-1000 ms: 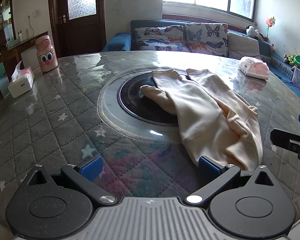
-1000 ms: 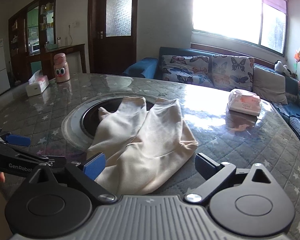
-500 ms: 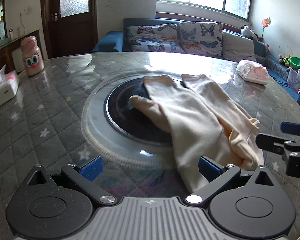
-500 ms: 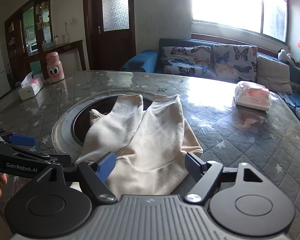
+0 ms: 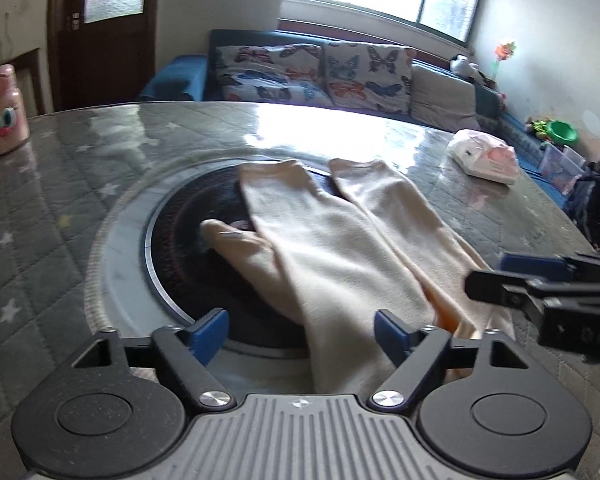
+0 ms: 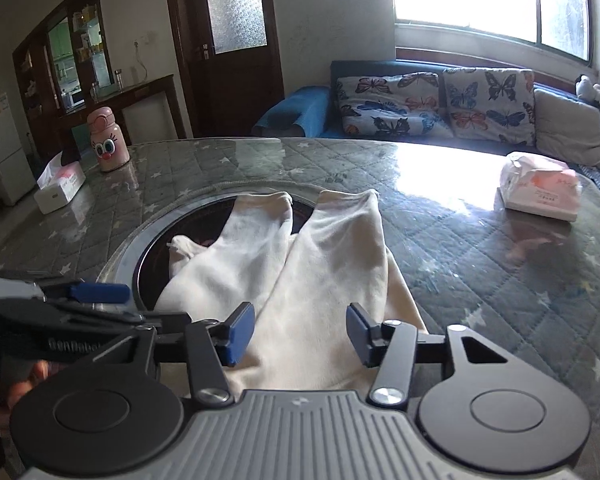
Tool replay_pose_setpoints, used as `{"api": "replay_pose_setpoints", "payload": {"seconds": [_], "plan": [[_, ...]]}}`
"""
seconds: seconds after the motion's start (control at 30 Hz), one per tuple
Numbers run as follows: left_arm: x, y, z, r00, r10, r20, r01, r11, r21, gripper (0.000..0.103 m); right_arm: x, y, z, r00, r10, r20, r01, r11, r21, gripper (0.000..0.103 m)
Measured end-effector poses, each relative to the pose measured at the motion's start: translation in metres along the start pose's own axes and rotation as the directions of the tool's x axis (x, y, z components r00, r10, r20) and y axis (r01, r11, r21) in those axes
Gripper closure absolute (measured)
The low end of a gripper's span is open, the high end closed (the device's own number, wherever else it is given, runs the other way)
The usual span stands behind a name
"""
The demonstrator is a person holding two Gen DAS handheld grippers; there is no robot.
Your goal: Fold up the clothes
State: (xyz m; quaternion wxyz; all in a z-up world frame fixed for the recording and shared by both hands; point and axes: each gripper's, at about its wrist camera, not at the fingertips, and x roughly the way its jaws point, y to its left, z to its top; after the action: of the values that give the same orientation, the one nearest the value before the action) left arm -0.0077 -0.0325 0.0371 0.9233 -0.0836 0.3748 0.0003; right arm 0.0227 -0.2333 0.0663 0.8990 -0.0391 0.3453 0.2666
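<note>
Your cream trousers (image 5: 340, 264) lie on the round table (image 5: 60, 208), legs pointing away from you toward the sofa (image 6: 420, 100). Part of the left leg and a loose flap of cloth drape over the dark round plate (image 5: 188, 248) set in the table's middle; the rest spreads on the quilted star-patterned cover on the window side of that plate.

Your left gripper (image 5: 300, 330) sits low over the near end of the trousers. Its jaws have just been closing but remain fairly wide, with cloth lying between the blue pads (image 5: 210, 330), which do not press on it. Your right gripper (image 6: 300, 332) hovers over the same near end, further from the plate. Its jaws have just been closing too and now stand about half apart, cloth between them, not yet pinched.

Beyond the plate, on the door side, stand a pink cartoon bottle (image 6: 107, 140) and a tissue box (image 6: 60, 188). A wrapped tissue pack (image 6: 540, 186) lies on the window side of the plate, well apart from the trousers
</note>
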Motion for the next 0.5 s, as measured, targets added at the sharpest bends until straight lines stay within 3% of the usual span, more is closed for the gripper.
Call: {"api": "replay_pose_setpoints", "payload": {"seconds": [0.1,0.17,0.27,0.43,0.5], "plan": [[0.007,-0.001,0.002,1.0,-0.028,-0.011,0.029,1.0,0.003,0.038,0.01,-0.002,0.005,1.0,0.016,-0.018,-0.016,1.0,0.007,0.058],[0.011,0.001,0.003,0.998,-0.06,-0.021,0.06,0.998,-0.005,0.057,0.018,-0.001,0.007,0.999,0.02,-0.033,-0.02,1.0,0.0,0.059],[0.012,0.002,0.002,0.996,-0.088,-0.021,0.088,0.996,-0.005,0.073,0.024,0.002,0.005,0.998,0.036,-0.055,-0.037,0.999,-0.007,0.06],[0.002,0.006,0.001,0.994,-0.106,0.006,0.107,0.994,-0.016,0.093,0.027,0.012,-0.001,0.994,0.064,-0.083,-0.067,0.997,-0.035,0.06],[-0.004,0.007,0.001,0.994,-0.11,0.021,0.11,0.994,-0.016,0.097,0.027,0.016,-0.004,0.993,0.074,-0.091,-0.078,0.996,-0.048,0.06]]}}
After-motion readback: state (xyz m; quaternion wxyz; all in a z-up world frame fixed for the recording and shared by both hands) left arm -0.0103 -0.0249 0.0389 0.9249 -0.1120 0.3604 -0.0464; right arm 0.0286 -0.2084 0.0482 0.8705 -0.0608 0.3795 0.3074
